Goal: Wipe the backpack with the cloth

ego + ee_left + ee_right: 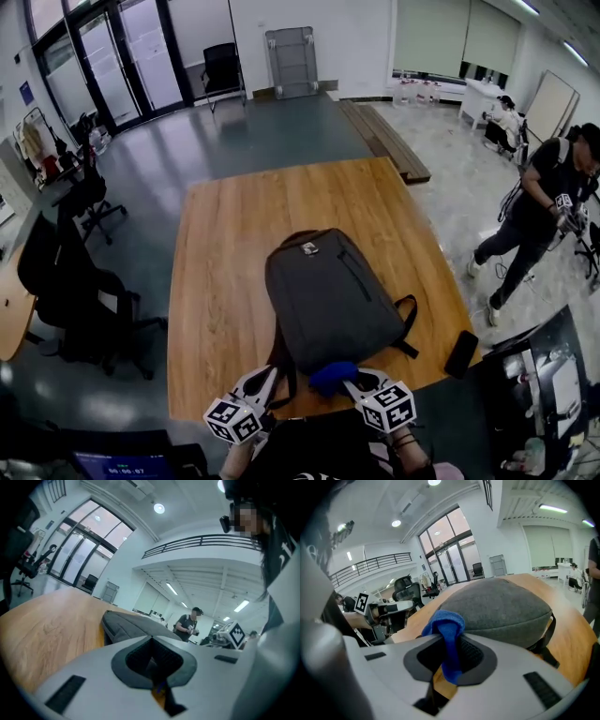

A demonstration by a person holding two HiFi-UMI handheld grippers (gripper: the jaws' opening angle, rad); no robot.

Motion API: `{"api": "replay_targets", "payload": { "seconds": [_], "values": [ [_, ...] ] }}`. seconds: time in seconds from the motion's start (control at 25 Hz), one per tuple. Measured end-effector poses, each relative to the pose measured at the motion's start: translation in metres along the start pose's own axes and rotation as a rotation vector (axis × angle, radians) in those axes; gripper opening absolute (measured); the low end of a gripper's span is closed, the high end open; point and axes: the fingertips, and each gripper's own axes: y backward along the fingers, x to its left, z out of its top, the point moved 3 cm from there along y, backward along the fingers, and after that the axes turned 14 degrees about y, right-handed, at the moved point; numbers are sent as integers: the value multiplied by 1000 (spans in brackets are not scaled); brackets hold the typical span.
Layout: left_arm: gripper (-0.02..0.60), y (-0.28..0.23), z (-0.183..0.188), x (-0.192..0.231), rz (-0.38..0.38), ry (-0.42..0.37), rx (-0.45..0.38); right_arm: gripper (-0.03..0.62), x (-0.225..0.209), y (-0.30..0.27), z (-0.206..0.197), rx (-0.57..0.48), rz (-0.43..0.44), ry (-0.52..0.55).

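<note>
Wipe at the approach stage: my right hand-held gripper (pixel 450 654) is clenched on the blue cloth (pixel 446 624) at the near end of the backpack (pixel 328 298) lying on the tabletop (pixel 230 234), my left hand-held gripper (pixel 151 660) is closed beside that end, and I judge the next move calls for pressing the cloth onto the fabric.

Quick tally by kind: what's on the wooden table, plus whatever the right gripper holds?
grey backpack: 1
blue cloth: 1
black phone: 1
Total: 3
</note>
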Motion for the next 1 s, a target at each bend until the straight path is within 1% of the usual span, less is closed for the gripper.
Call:
{"api": "replay_targets", "payload": {
  "seconds": [0.08, 0.24, 0.4, 0.48, 0.76, 1.0],
  "values": [
    [-2, -6, -1, -5, 53, 16, -44, 55, -15, 9, -2, 13, 34, 30],
    [-2, -17, -7, -24, 143, 17, -110, 55, -46, 34, -4, 16, 89, 84],
    [-2, -27, -12, -44, 208, 54, -203, 55, -78, 49, -6, 12, 144, 111],
    [-2, -29, -17, -56, 234, 64, -231, 55, -91, 55, -8, 18, 174, 123],
    [-2, -40, -37, -83, 325, 76, -246, 55, -134, 67, -16, 20, 229, 136],
    [-2, -60, -51, -90, 342, 64, -262, 55, -170, 73, -27, 17, 238, 134]
  ]
}}
